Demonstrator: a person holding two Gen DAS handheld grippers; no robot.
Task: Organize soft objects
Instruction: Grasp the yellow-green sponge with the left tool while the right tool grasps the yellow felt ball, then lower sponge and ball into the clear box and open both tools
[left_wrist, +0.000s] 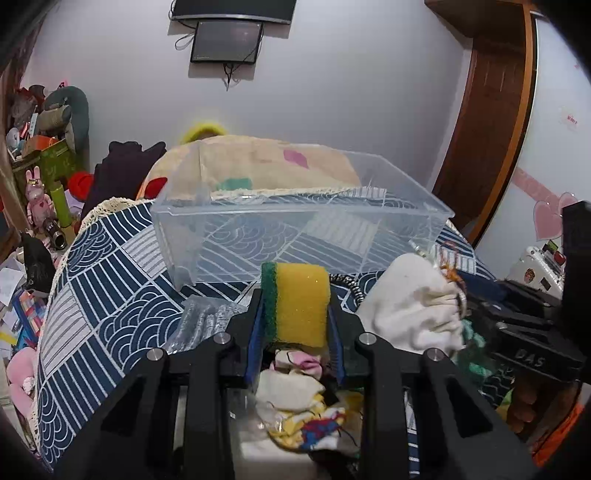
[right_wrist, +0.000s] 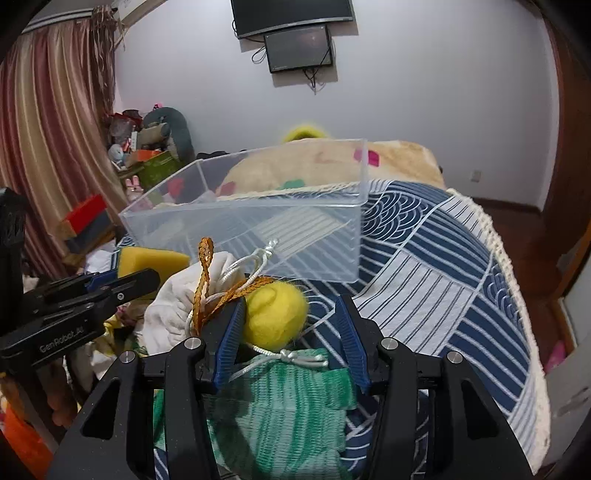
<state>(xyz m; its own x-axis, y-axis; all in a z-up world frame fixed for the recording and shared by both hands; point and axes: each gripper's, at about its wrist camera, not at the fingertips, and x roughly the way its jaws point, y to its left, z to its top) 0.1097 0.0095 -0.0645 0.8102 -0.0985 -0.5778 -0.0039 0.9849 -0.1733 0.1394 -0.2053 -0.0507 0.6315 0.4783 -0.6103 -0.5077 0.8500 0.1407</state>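
On my left wrist view, the left gripper (left_wrist: 295, 314) has its jaws clenched on a sponge (left_wrist: 297, 302), yellow with a green scrub side, held upright just in front of the near wall of the clear plastic box (left_wrist: 229, 225). The box sits on the bed, on the blue patterned cloth (left_wrist: 96, 295), and I see nothing inside it. Below the held sponge lies a heap of small socks (left_wrist: 295, 398) in white, pink and yellow. To the left of the jaws a crinkled clear bag (left_wrist: 199, 321) lies on the cloth. To the right sits a white drawstring pouch (left_wrist: 410, 306), and beyond it, at the frame's right edge, I see the body of the other gripper.

On my right wrist view, the left gripper shows at the left edge with the sponge (right_wrist: 151, 260) between its jaws. Beside it is the white pouch (right_wrist: 173, 306) with an orange braided cord (right_wrist: 205, 273). The right gripper (right_wrist: 291, 332) has its jaws released and spread wide; a yellow wool ball (right_wrist: 275, 317) lies between them, touching the left pad while the right pad stands clear of it. A green knitted pouch (right_wrist: 273, 398) lies under the jaws, touching the ball's near side. The box (right_wrist: 321, 236) stands just beyond the ball, toward the cloth's right edge.
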